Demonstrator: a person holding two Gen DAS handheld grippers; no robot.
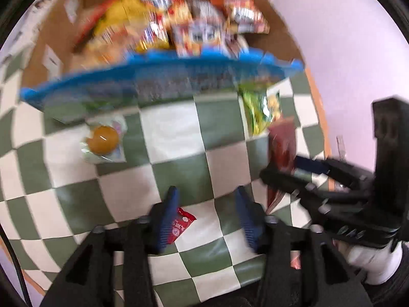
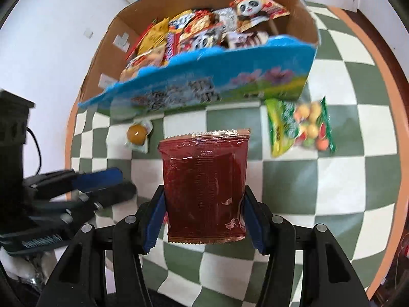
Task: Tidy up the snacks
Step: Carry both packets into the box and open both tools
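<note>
My right gripper is shut on a dark red snack packet, held upright above the checked table; the same packet and right gripper show at the right of the left wrist view. My left gripper stands open, with its pads apart over the tablecloth. A small red packet lies against the inner side of its left finger; whether it rests on the table I cannot tell. Ahead stands a cardboard box with a blue front, full of several snack bags.
A green bag of fruit candy lies right of the box, and an orange round sweet in a clear wrapper lies to its left. The round table has an orange rim. The left gripper hovers at the table's left.
</note>
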